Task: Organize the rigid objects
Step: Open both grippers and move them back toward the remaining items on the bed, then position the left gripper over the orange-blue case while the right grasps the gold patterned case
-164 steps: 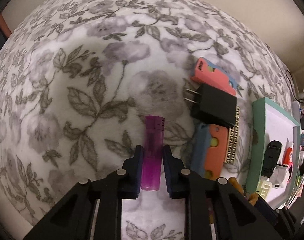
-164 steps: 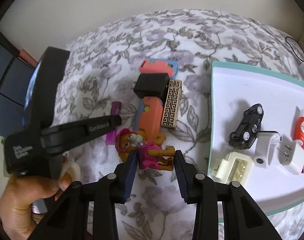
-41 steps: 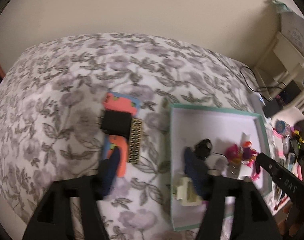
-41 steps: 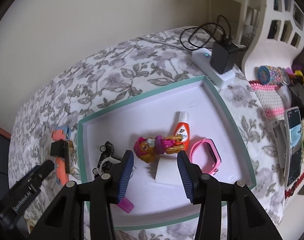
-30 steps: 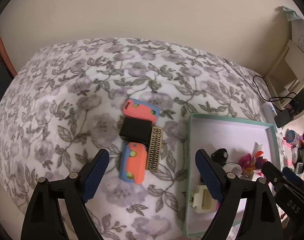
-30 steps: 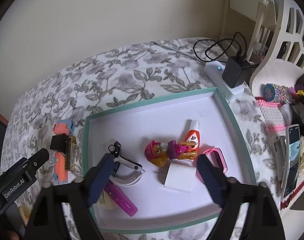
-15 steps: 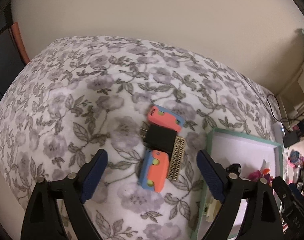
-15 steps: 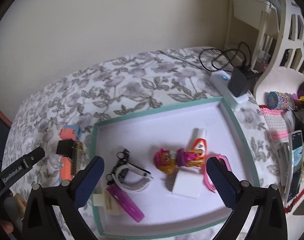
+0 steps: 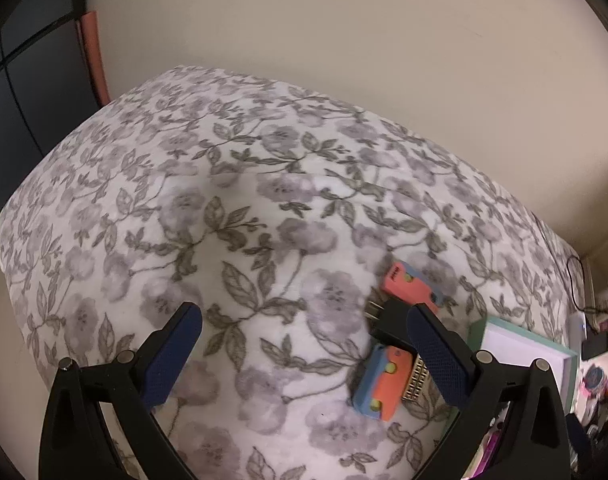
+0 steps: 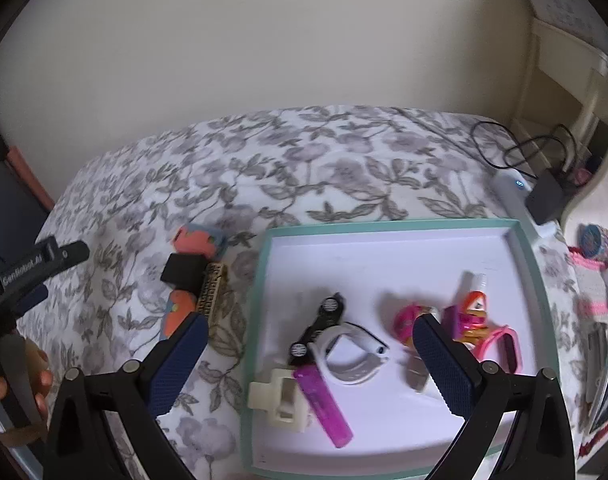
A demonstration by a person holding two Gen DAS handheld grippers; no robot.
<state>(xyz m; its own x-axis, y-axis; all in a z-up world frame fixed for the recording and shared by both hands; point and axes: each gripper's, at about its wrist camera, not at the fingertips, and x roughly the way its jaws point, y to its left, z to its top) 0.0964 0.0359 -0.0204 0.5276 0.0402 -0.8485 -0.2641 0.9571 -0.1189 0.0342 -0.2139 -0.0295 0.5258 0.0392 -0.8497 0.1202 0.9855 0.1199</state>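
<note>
Both fingers opened wide, empty; purple lighter [image 10: 321,404] & pup figure [image 10: 409,320] now in tray [image 10: 383,232].

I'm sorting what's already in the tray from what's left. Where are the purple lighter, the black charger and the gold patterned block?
purple lighter [image 10: 323,410], right wrist view, mid-body.
black charger [image 10: 182,271], right wrist view, top face.
gold patterned block [image 10: 212,292], right wrist view, patterned face.

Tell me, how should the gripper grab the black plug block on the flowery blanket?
Probably from above, squeezing the black charger across its two flat sides, away from the metal prongs at its end. It lies on top of the other pieces, so its body stands clear. The gold comb touches one side, so go in carefully.
</note>
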